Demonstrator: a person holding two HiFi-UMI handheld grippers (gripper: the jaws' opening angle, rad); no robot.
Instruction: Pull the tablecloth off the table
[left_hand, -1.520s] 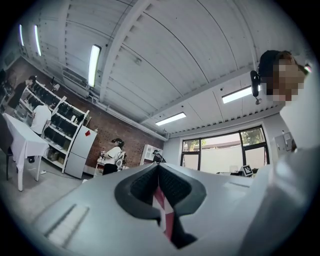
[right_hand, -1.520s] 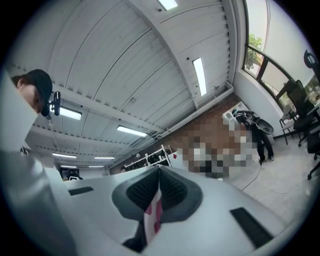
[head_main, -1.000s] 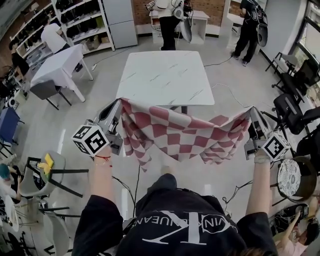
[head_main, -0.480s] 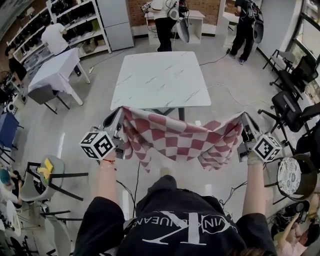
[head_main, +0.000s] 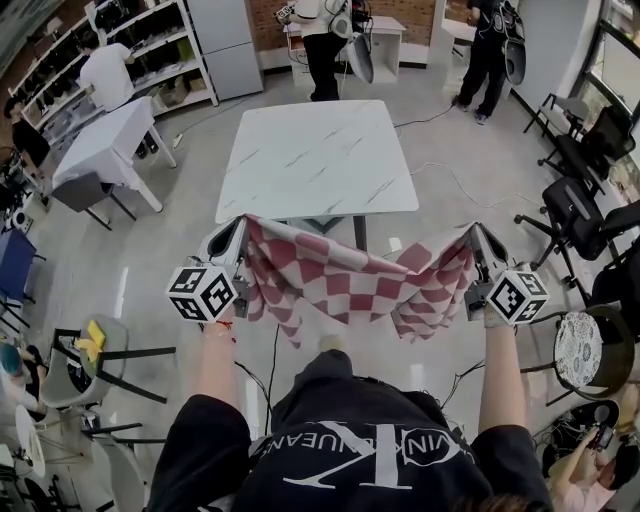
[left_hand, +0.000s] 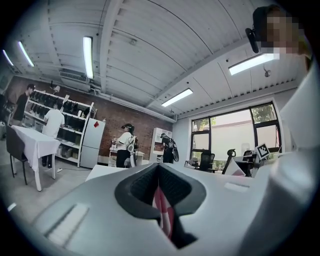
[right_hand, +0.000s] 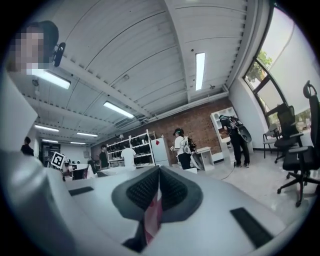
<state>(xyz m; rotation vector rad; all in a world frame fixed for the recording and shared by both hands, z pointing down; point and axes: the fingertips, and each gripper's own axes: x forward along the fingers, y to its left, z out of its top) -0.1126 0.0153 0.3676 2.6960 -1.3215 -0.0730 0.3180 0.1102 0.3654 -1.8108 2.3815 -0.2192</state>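
Red-white checkered tablecloth (head_main: 345, 285) appears clear of marble tabletop (head_main: 315, 150). Cloth sags between both tongs, just in front of near edge. Left tongs (head_main: 236, 232) pinch left corner, right tongs (head_main: 472, 238) pinch right corner, fabric clamped tight in each. Pull looks nearly finished. To finish well: grip firm, hands level, draw cloth back evenly, hem off floor.

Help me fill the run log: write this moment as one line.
left gripper: shut on checkered tablecloth | right gripper: shut on it | tablecloth: hangs between grippers, off white table
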